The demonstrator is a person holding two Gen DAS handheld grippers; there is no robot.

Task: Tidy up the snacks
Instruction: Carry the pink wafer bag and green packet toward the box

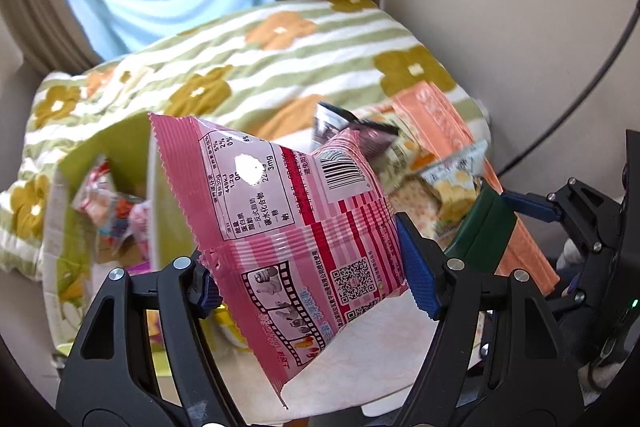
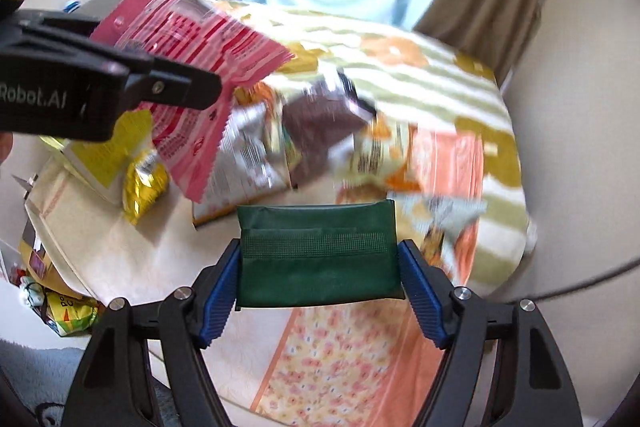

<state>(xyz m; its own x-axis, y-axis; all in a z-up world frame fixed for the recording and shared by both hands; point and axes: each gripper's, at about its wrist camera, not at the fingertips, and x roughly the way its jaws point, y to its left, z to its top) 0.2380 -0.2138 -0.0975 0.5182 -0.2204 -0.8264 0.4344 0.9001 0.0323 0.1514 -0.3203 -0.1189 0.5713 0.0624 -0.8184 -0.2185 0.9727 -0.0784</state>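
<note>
both packs are lifted clear of the bed. the left gripper is clamped on the pink snack bag at frame centre; the right gripper pinches the green pouch. next, i judge — carry them to the green box, left of frame, and release inside.

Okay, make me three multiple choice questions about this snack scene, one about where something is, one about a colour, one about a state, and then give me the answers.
1. Where is the green box in the left wrist view?
A. On the bed, left of the pink snack packet
B. On the windowsill
C. Under the left gripper

2. What colour is the pouch in the right gripper?
A. Yellow
B. Dark green
C. Silver

3. How is the pink snack packet?
A. Lying flat on the bed
B. Inside the box
C. Held up in the left gripper

Answers: A, the open box sits left of the packet; B, the pouch between the blue pads is dark green; C, the jaws pinch the packet above the bedding.
</note>
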